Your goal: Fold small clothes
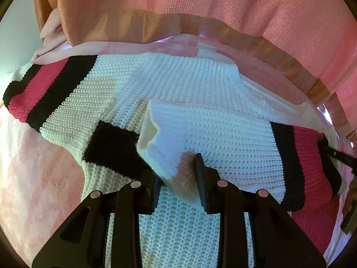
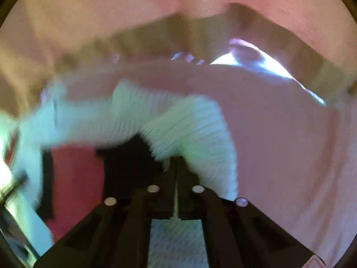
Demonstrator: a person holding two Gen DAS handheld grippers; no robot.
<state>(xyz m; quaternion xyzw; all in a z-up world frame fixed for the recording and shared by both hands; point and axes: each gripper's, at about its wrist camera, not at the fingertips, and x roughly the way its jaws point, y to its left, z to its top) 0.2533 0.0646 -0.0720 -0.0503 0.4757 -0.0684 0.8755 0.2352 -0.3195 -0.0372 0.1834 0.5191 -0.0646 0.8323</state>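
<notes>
A white knitted sweater [image 1: 178, 84] with black and red-pink stripes lies spread on a pink fuzzy blanket [image 1: 40, 178]. One sleeve with a ribbed white cuff [image 1: 160, 129] is folded across the body. My left gripper [image 1: 178, 178] is open just above the sweater, its fingers either side of the cuff edge. In the right wrist view, which is blurred, my right gripper [image 2: 175, 163] is shut on the sweater's white ribbed edge [image 2: 196, 129] and holds it lifted off the blanket [image 2: 279, 145]. The right gripper's tip [image 1: 339, 156] shows at the right edge of the left wrist view.
A pink curtain with a tan band [image 1: 223, 11] hangs behind the bed. A pale wall [image 1: 13, 40] shows at far left. Bright light [image 2: 256, 62] shows under the curtain in the right wrist view.
</notes>
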